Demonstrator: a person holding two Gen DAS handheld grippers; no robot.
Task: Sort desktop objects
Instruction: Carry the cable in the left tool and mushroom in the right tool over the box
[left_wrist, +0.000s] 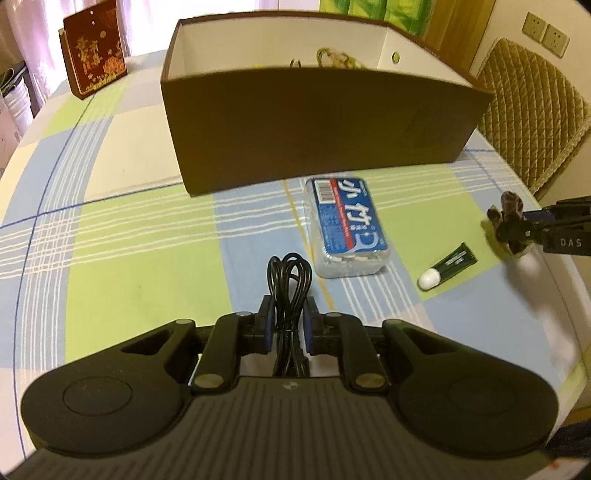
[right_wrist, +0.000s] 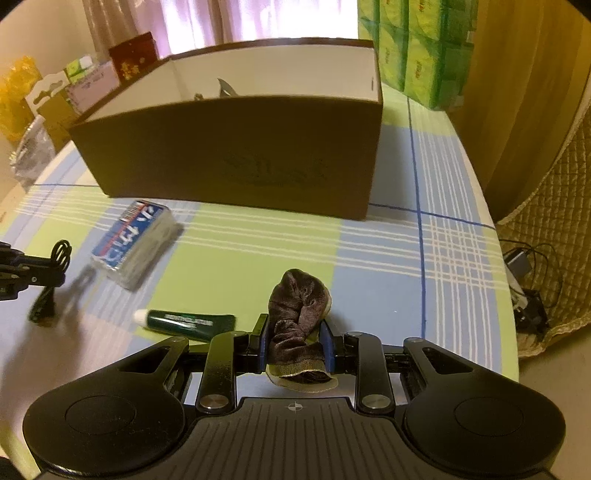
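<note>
Left wrist view: we find the left tongs (left_wrist: 289, 325) closed to a narrow gap on a bundled black cable (left_wrist: 290, 291), whose loops stand up between the blue pads above the bench (left_wrist: 129, 229) with its green, blue and white checked cloth. Just ahead of them a clear plastic container with a blue and red label (left_wrist: 345, 225) lies on the bench, and a dark green tube with a white cap (left_wrist: 447, 266) lies to its right. Behind both stands an open brown cardboard box with a white interior (left_wrist: 314, 125).

Right wrist view: we find the right tongs (right_wrist: 295, 341) clamped on a bunched dark brown velvety cloth with an olive edge (right_wrist: 297, 314), held clear above the bench. Some items show over the box rim, but we cannot identify them.
</note>
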